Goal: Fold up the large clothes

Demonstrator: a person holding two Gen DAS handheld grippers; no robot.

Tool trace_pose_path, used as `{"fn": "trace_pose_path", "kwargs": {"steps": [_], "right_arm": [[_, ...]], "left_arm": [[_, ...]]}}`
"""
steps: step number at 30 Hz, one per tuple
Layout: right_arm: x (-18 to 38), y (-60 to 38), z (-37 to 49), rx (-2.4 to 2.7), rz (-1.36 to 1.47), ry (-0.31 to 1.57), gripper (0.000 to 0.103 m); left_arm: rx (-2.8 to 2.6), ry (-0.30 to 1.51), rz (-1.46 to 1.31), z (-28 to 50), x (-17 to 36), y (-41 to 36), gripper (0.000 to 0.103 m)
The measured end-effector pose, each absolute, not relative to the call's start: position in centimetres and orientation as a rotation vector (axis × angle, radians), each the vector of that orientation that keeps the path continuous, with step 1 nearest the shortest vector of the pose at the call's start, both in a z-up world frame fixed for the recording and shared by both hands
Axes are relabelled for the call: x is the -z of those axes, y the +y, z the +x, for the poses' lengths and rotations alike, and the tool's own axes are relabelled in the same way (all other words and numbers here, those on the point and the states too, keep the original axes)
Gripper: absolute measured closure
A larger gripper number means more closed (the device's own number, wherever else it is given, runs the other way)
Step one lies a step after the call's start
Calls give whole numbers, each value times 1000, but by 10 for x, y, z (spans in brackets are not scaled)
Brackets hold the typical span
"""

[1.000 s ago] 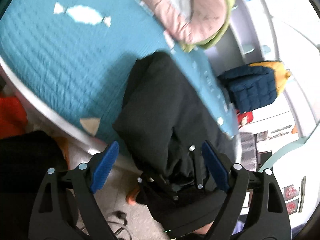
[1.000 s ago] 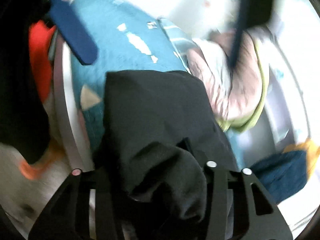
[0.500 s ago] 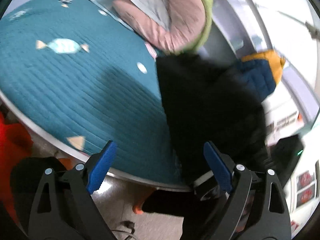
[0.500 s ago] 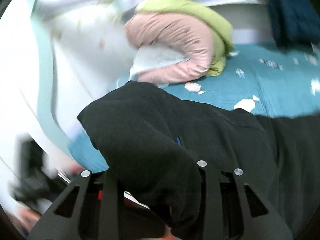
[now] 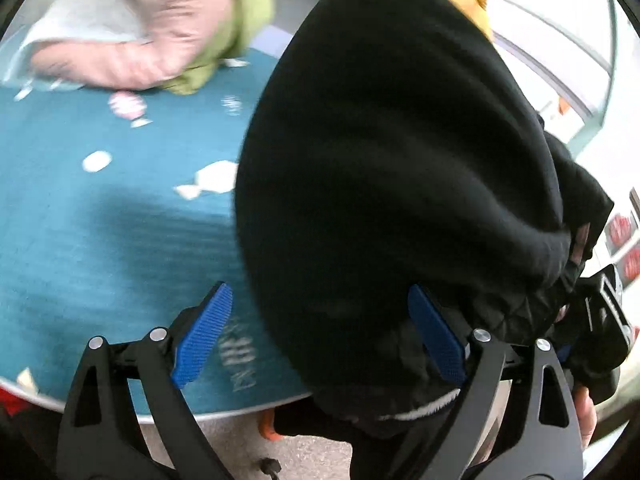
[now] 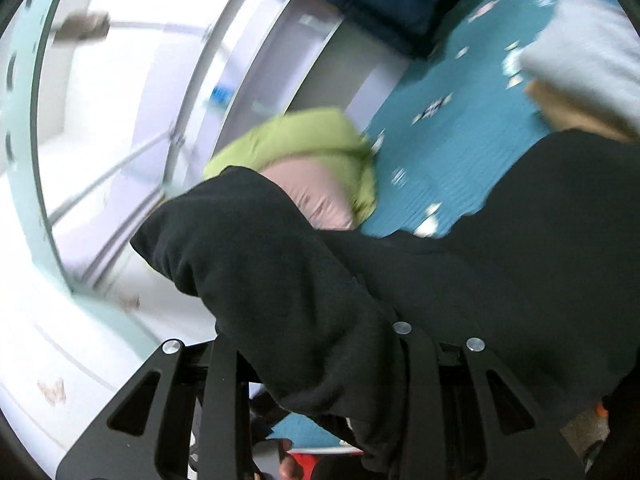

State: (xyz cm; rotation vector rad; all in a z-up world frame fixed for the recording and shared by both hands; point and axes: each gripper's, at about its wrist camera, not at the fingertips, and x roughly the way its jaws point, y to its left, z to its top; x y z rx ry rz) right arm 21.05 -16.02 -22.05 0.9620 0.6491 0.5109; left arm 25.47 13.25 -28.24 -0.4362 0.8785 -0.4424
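Observation:
A large black garment [image 5: 400, 160] hangs in the air over the teal quilted bed [image 5: 100, 240], filling the right half of the left wrist view. My left gripper [image 5: 318, 296] has its jaws opening; the cloth's edge hangs between the blue pads [image 5: 200, 332], and neither pad presses on it. In the right wrist view the black garment [image 6: 520, 260] is bunched over my right gripper [image 6: 320, 320] and hides its fingertips. That gripper is shut on a thick fold of the cloth. A hand [image 5: 586, 416] shows at the lower right.
A pink and green bundle [image 5: 160, 32] lies at the far side of the bed, also visible as pink and green bedding [image 6: 320, 152]. A navy and yellow jacket [image 6: 380, 0] and a grey and tan stack [image 6: 588, 48] lie on the quilt [image 6: 448, 152]. The bed's edge [image 5: 120, 408] is near.
The black garment has risen off the bed's edge and swung across in front of the left gripper. The right view has rolled strongly. The left jaws have spread a little wider.

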Motion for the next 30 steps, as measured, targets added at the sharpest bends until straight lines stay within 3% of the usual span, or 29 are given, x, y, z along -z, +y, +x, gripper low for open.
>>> {"fn": "trace_pose_path", "kwargs": {"steps": [10,25,27,29,30], "right_arm": [[249,-279,180,-254,1115,601,74],[352,-328,197,7,1033,857,64],[344,-328,203,-20,1016,864,61],[334,-331,204,-44,996,875,47],[325,-332,200,-56,974,884,45]], "left_arm": [[618,879,-147,290,257,-11,8],[735,978,121,322,250,-140,8],[674,1048,188,339,269,-158,7],[617,1061,273,351,283,-171,6],[605,1082,277,358,289,-172,6]]}}
